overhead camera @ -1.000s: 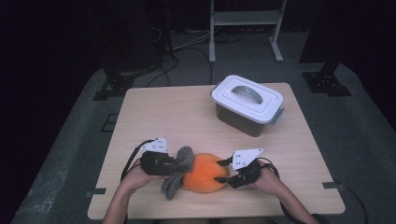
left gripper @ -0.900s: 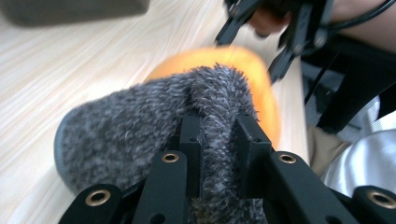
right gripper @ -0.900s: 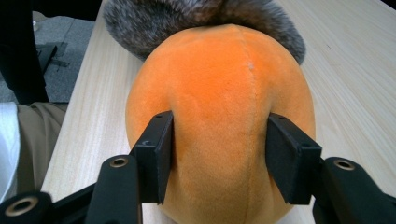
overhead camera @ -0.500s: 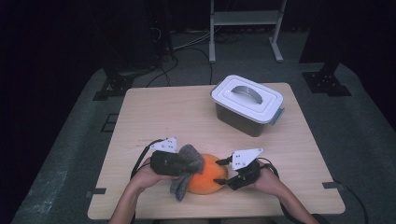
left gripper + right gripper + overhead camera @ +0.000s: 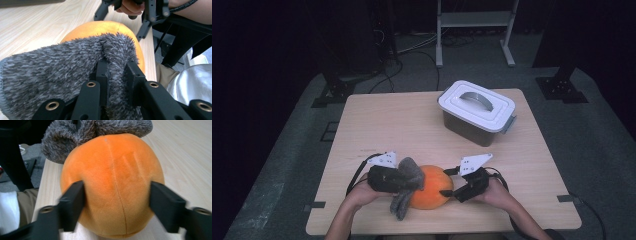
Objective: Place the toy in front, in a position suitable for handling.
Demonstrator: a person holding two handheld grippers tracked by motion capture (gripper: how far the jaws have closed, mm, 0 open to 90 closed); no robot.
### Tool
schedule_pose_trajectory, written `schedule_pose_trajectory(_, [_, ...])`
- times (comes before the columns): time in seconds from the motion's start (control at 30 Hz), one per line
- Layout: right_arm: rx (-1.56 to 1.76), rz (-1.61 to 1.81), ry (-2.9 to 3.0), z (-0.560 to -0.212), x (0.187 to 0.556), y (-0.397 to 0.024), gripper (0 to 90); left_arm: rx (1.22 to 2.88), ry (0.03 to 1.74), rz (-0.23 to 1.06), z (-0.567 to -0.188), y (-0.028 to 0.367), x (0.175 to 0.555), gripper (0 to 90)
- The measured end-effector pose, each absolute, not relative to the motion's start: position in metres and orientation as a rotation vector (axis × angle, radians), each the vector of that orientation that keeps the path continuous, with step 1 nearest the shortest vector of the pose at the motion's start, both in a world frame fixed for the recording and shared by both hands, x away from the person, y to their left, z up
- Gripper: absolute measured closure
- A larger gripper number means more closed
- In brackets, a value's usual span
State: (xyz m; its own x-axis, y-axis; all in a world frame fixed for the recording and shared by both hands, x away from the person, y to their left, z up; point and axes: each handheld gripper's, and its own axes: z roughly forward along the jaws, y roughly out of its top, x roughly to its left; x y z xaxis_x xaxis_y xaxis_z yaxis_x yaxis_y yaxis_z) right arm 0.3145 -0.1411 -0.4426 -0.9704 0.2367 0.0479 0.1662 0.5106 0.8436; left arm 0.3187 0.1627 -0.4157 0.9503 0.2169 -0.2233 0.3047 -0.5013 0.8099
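- The right gripper [image 5: 116,202] has just been opening its jaws; the orange plush ball [image 5: 112,185] sits between them, and the two black pads stand at its flanks. The left one seems barely to touch the fabric, and the right one has a sliver of table showing beside it, so the grip looks let go.
- Faint parallel dents mark the plush just inside the right pad, likely where a pad pressed.
- The left gripper [image 5: 117,75] is clamped shut on a fold of the grey fuzzy cloth [image 5: 57,72], which bunches between its jaws and spreads out to either side of them.
- Compared with a second ago, the grey cloth lies further over the ball's top, and the left gripper [image 5: 404,181] has edged in toward it.
- My reading: the ball is being released to rest on the table [image 5: 412,120] while the left side alone handles the cloth, so wiping or covering can go on.
- The ball is round, smooth-napped, bright orange, with a stitched seam running straight away from the right jaws.
- Beyond both jaws, well apart, a lidded white-topped storage box [image 5: 477,112] stands on the far side of the table.
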Motion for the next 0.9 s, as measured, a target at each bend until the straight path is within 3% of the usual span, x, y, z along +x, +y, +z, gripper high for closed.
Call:
schedule_pose_trajectory(0.1, [0.323, 1.463, 2.642, -0.440, 0.311, -0.141, 44.8, 2.104, 0.341, -0.098, -0.408, 0.156, 0.318, 75.2])
schedule_pose_trajectory(0.2, [0.276, 1.441, 2.620, -0.436, 0.308, -0.140, 49.8, 2.097, 0.296, -0.091, -0.397, 0.146, 0.316, 75.2])
schedule_pose_trajectory(0.43, [0.222, 1.400, 2.619, -0.433, 0.305, -0.137, 51.6, 2.121, 0.225, -0.081, -0.386, 0.124, 0.318, 75.2])
schedule_pose_trajectory(0.9, [0.202, 1.415, 2.604, -0.429, 0.306, -0.142, 52.9, 2.090, 0.365, -0.112, -0.414, 0.170, 0.315, 75.2])
